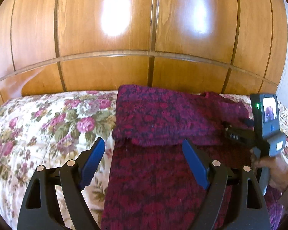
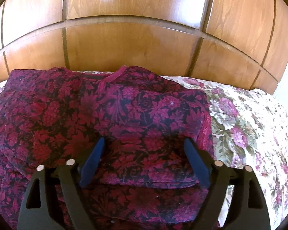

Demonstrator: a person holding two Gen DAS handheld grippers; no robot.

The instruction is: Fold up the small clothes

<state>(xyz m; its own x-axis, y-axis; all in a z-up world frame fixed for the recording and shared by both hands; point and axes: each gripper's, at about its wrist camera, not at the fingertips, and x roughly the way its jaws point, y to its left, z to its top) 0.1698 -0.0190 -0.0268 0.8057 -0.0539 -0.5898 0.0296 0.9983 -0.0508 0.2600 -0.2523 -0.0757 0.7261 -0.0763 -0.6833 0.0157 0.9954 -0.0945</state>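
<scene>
Right now the magenta floral garment (image 1: 163,115) is lying across the flowered bedspread (image 1: 48,118), filling the centre and lower right of the left wrist view, its top part folded down over the rest. Below it, the left gripper (image 1: 144,149) is hanging with blue pads (image 1: 93,159) spread apart, nothing between them. At right, a hand (image 1: 272,170) is holding the other tool. In the right wrist view, the right gripper (image 2: 144,149) is gaping wide over the folded cloth, gripping nothing, beneath the wooden headboard (image 2: 134,44).
</scene>
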